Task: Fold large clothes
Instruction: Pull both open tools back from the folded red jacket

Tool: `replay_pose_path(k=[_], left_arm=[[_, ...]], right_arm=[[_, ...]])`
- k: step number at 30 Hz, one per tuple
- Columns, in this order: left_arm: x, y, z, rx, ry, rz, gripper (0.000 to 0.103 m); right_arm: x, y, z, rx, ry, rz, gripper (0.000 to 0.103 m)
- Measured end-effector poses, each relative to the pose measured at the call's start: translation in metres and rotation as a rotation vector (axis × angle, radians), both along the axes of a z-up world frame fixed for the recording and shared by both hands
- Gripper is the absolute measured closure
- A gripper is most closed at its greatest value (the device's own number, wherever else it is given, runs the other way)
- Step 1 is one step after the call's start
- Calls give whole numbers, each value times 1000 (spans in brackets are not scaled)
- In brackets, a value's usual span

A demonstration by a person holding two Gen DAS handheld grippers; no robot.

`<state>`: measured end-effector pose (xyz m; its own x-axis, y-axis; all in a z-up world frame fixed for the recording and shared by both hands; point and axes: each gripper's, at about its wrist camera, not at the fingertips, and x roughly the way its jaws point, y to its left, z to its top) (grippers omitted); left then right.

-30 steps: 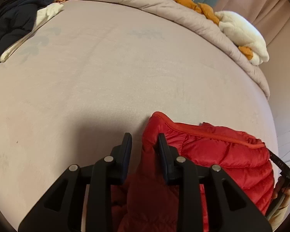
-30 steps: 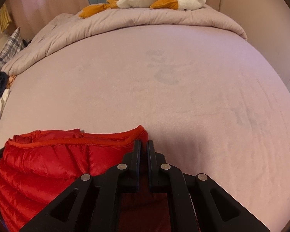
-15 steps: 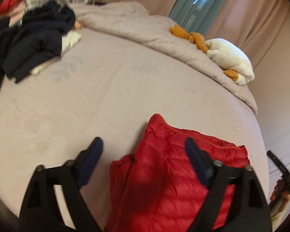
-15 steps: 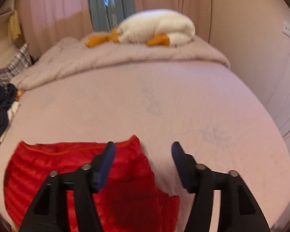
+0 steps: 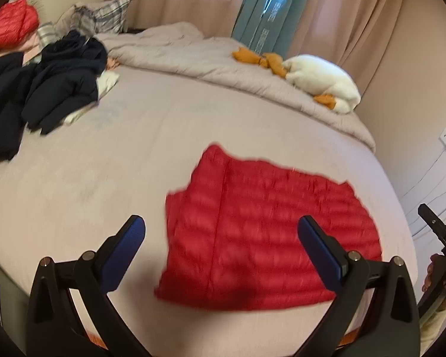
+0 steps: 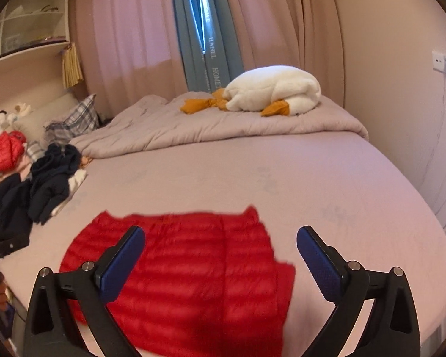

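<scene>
Left gripper [image 5: 220,239], right gripper [image 6: 220,248]: jaws opening, wide apart, nothing between. Red down jacket [image 5: 261,235] flat on near part of bed [image 5: 104,184], folded. Likely light, soft, slippery; pinch edges or corners. Second ago both clamped jacket; since released, lifted.
</scene>
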<state>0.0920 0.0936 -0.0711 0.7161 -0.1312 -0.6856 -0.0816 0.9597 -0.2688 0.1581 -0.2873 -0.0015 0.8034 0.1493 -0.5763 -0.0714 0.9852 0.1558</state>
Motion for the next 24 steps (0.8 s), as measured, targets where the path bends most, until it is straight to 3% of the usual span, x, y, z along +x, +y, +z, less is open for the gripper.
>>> replay_pose_path(k=[9, 14, 24], left_arm=[[-22, -17, -44, -26, 102, -50, 0], [-26, -7, -51, -63, 108, -13, 0], [-22, 27, -58, -153, 115, 48, 0]], right_arm=[[-27, 20, -34, -12, 77, 11, 2], [-32, 21, -42, 30, 114, 27, 2], [-27, 22, -44, 4, 159, -14, 2]])
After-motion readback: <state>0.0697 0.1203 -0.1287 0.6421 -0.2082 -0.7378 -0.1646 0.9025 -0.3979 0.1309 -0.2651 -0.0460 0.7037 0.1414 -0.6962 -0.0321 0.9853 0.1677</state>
